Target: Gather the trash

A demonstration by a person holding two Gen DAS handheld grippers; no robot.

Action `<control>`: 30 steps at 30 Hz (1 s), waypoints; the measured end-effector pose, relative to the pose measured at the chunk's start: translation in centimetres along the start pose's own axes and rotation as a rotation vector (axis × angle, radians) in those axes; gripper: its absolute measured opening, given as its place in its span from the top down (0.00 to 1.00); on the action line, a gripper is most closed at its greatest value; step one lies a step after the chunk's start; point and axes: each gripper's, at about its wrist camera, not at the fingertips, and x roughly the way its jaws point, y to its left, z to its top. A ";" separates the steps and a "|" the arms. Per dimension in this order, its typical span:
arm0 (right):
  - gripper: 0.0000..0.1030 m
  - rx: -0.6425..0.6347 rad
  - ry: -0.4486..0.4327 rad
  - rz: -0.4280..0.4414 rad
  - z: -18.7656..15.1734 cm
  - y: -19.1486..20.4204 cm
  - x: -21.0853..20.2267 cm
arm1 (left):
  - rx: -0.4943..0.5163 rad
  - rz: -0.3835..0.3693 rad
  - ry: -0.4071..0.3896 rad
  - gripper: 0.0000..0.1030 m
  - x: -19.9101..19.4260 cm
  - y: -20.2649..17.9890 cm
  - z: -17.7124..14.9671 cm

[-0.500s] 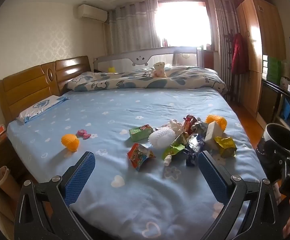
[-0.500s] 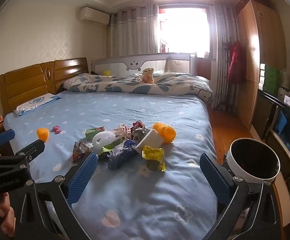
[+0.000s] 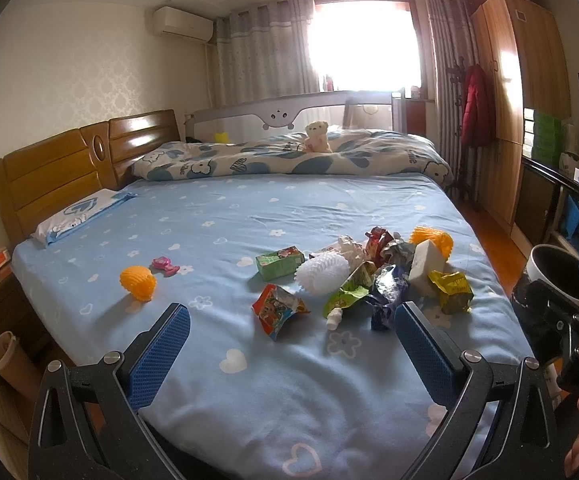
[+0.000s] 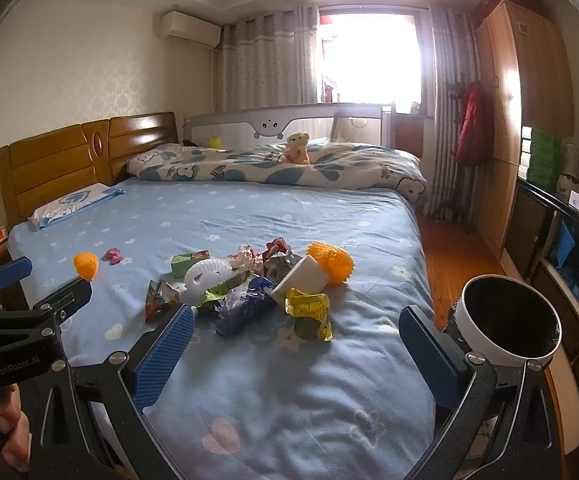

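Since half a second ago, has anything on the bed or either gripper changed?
Nothing has visibly changed. The left gripper and right gripper both hang wide open and empty over the blue bedsheet, the wrapper pile lies untouched, and the white bin stands beside the bed as before.

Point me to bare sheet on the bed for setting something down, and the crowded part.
Free: the near sheet between the open right gripper and the wrapper pile; also between pile and folded duvet. Crowded: the pile itself, right of centre.
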 end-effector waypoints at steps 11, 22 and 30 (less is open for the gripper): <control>0.00 0.000 0.001 0.001 0.0 0.0 0.1 | -0.003 0.001 0.004 0.00 0.2 0.0 -0.1; 0.00 0.000 0.004 0.003 0.0 0.0 0.3 | -0.003 -0.003 0.007 0.00 0.4 0.1 -0.1; 0.00 -0.005 0.009 0.009 -0.4 0.2 0.5 | 0.000 -0.005 0.016 0.00 0.8 0.3 -0.1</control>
